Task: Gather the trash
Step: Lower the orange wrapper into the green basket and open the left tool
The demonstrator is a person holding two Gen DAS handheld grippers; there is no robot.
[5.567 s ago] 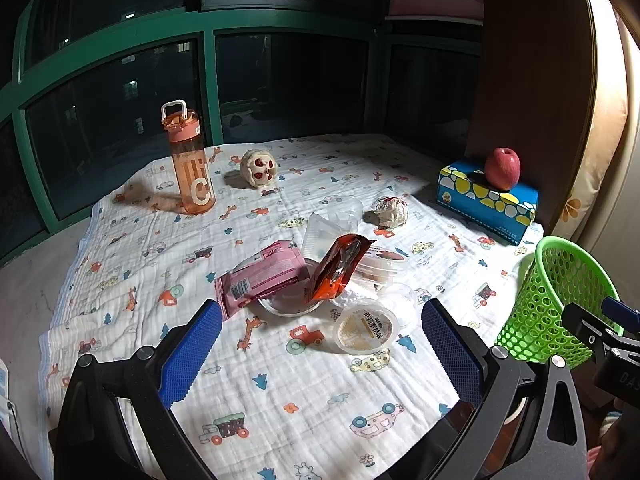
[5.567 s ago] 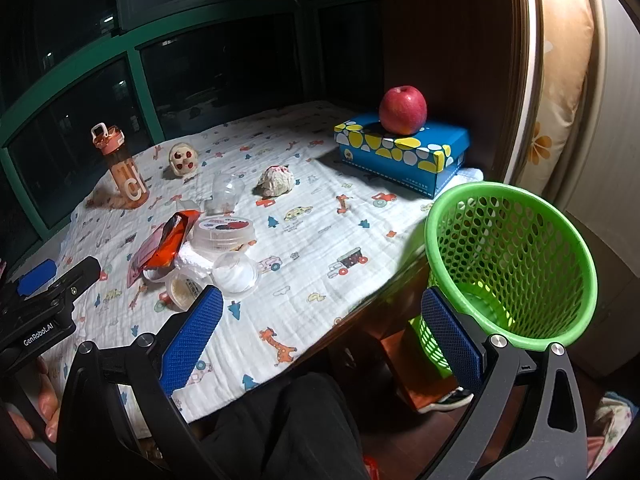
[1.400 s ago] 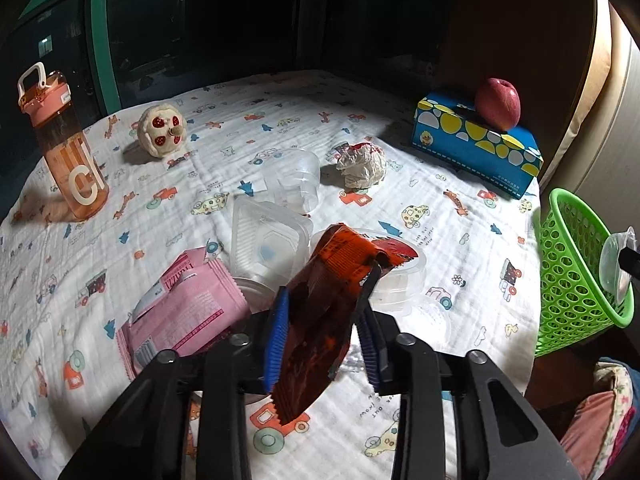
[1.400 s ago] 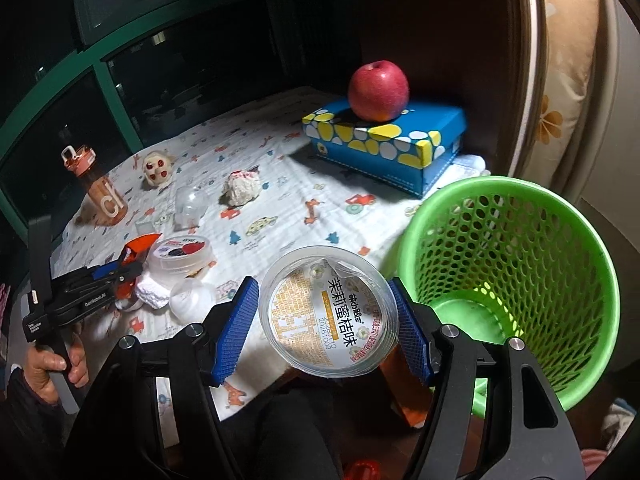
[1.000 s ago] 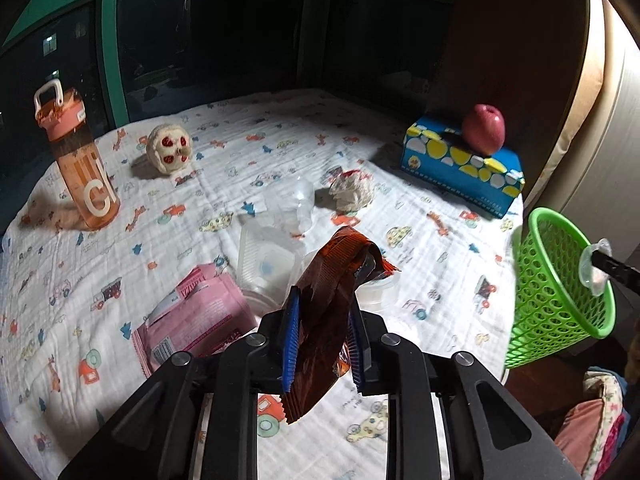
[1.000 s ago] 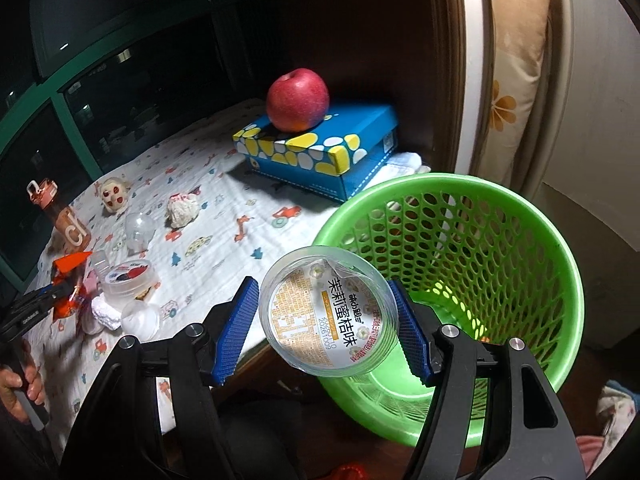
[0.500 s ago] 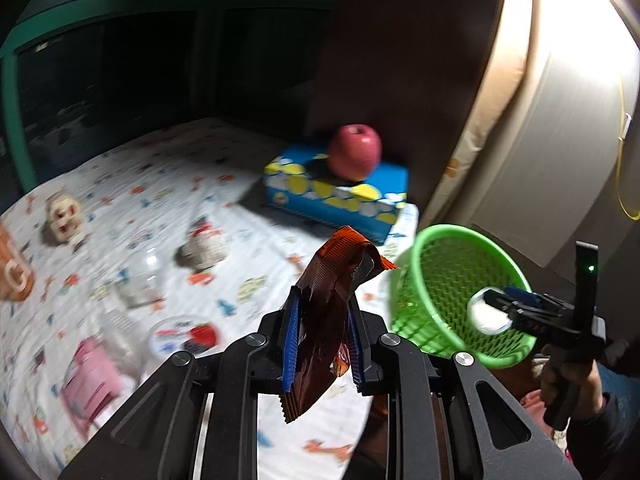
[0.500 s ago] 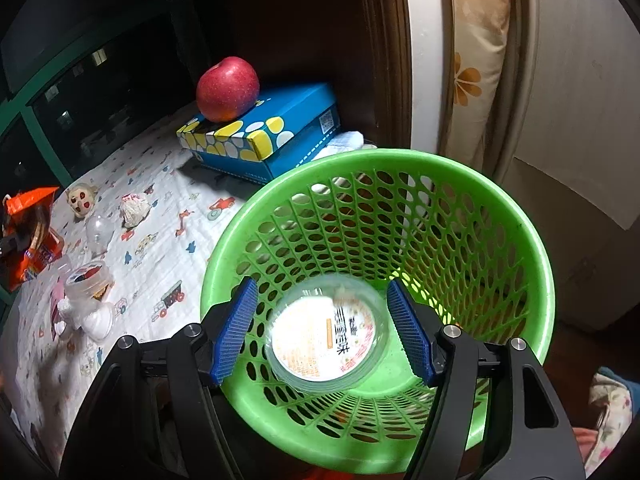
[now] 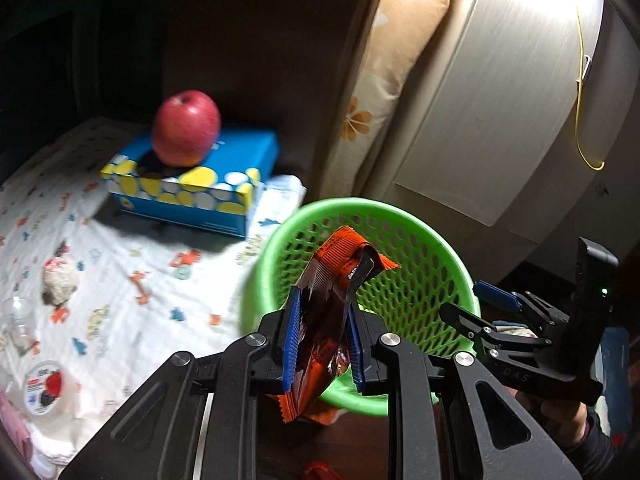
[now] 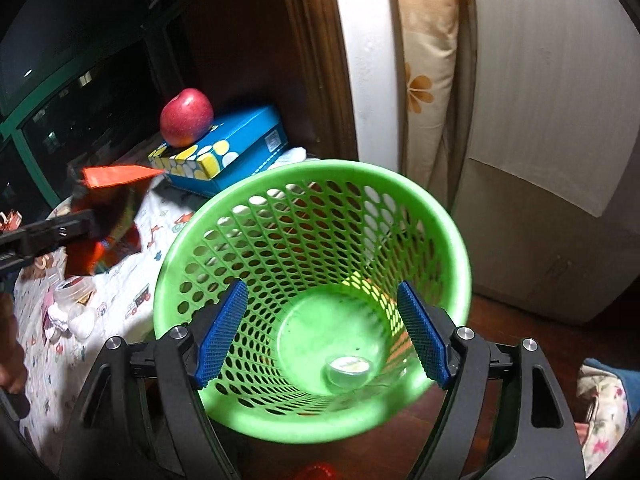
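My left gripper is shut on an orange snack wrapper and holds it upright just before the near rim of the green mesh basket. My right gripper is open and empty above the basket. The clear plastic cup with a printed lid lies on the basket's bottom. In the right wrist view the wrapper and the left gripper show at the left. The right gripper shows at the right of the left wrist view.
A red apple sits on a blue dotted tissue box on the patterned cloth. A crumpled tissue, clear cups and a lidded fruit cup lie on the cloth. A curtain and cabinet stand behind the basket.
The right gripper opened and the cup dropped to the basket's bottom. The left gripper carried the orange wrapper from the table to the basket's rim.
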